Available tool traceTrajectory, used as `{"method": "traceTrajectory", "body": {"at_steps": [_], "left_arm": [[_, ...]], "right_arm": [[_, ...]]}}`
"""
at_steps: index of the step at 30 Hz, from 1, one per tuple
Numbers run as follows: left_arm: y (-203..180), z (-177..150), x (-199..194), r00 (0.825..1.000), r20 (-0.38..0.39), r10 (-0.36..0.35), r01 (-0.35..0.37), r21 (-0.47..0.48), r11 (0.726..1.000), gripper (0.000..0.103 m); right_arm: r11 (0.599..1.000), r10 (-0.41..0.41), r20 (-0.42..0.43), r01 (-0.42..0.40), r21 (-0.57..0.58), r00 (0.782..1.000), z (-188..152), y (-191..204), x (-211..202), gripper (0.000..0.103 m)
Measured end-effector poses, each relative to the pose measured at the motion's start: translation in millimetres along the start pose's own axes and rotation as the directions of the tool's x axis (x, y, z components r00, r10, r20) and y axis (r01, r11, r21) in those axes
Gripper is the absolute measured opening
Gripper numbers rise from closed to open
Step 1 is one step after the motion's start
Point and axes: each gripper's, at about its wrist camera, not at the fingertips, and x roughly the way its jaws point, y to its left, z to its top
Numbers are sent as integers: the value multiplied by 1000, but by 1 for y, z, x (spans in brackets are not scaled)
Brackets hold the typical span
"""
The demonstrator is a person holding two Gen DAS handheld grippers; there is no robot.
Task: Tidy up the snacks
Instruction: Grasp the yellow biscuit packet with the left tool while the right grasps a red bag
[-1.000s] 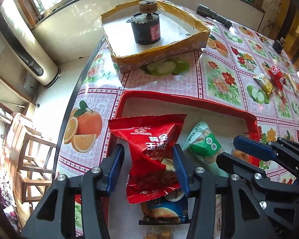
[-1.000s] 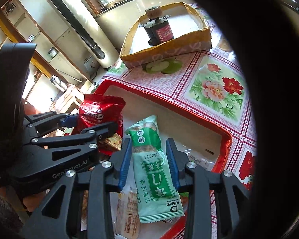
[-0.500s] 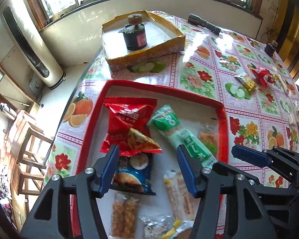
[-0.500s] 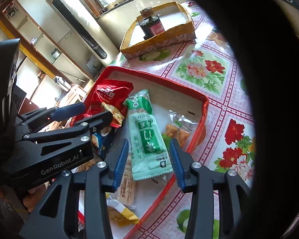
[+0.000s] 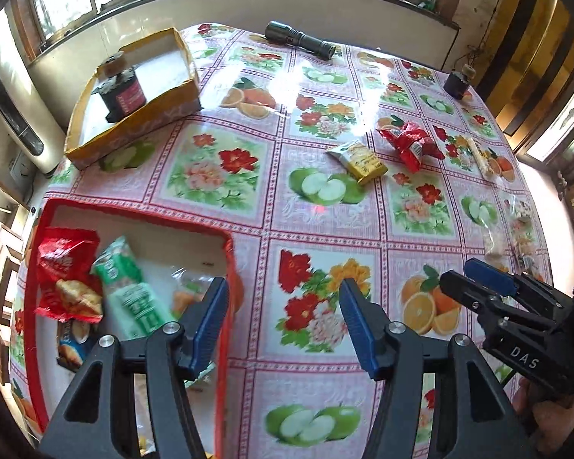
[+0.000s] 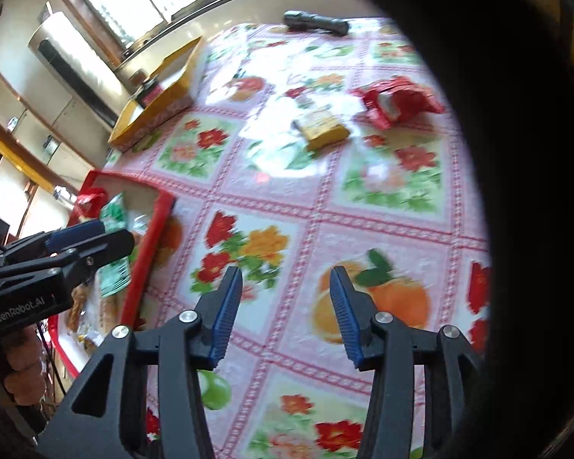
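The bench (image 5: 325,206) wore a glossy, smooth oilcloth that threw back window glare near its far edge. The red tray (image 5: 225,241) at the near left corner looked like shiny plastic. The snack packets (image 5: 357,157) were crinkled foil or film, glossy. The yellow box (image 5: 134,130) looked like matt cardboard. Each hand-held gripper (image 5: 283,325) was matt black plastic with ribbed blue pads (image 5: 354,317) and bright metal screws.

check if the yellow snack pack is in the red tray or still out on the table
Out. The yellow pack lies on the tablecloth beside a red pack, well apart from the red tray.
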Motion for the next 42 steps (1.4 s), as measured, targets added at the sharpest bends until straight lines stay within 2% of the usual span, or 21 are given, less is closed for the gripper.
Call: {"method": "traceTrajectory", "body": {"at_steps": [5, 7, 11, 14, 15, 17, 21, 22, 23, 26, 29, 33, 37, 40, 42], "left_arm": [[-17, 42, 43, 999, -36, 22, -25, -109, 994, 60], [-22, 58, 59, 998, -51, 45, -52, -136, 989, 60], [-31, 81, 80, 995, -68, 78, -89, -164, 982, 59], [-32, 94, 89, 994, -83, 65, -81, -203, 976, 60], [-31, 98, 92, 995, -89, 50, -69, -225, 972, 60], [-29, 104, 97, 995, -98, 14, -39, -265, 963, 60], [-36, 116, 107, 994, -105, 12, -40, -272, 961, 60], [-38, 118, 110, 994, -107, 10, -39, -275, 961, 60], [-39, 118, 114, 994, -112, 5, -36, -279, 960, 60], [-45, 119, 125, 990, -140, -15, -27, -290, 957, 58], [-50, 120, 135, 988, -156, -13, -32, -282, 959, 58], [-56, 121, 141, 989, -144, -30, -14, -296, 955, 59], [-68, 124, 146, 986, -157, -60, 12, -290, 957, 58], [-78, 125, 146, 989, -140, -50, 12, -262, 965, 60], [-81, 127, 150, 989, -147, 11, -47, -241, 969, 60]], "right_arm": [[999, -38, 64, 40, -26, 997, 48, -40, 3, 56], [998, -44, 80, 47, -39, 996, 70, -49, 11, 60], [996, -56, 99, 63, -67, 994, 106, -58, 34, 60], [996, -52, 114, 60, -68, 992, 129, -62, 48, 62], [996, -57, 98, 63, -65, 994, 135, -64, 55, 65], [996, -57, 53, 60, -65, 997, 142, -66, 69, 66], [985, -105, 33, 109, -131, 994, 149, -63, 87, 68], [984, -115, 14, 116, -139, 993, 150, -63, 93, 69], [983, -121, -6, 119, -141, 993, 151, -64, 98, 74], [978, -146, -19, 141, -154, 989, 150, -65, 106, 75], [984, -145, -60, 137, -115, 988, 145, -76, 112, 75], [978, -172, -32, 167, -123, 985, 137, -86, 107, 67], [980, -171, -39, 166, -106, 984, 129, -94, 97, 66], [981, -172, -41, 168, -95, 984, 123, -99, 90, 66], [981, -176, -42, 172, -95, 983, 121, -101, 88, 66]]}}
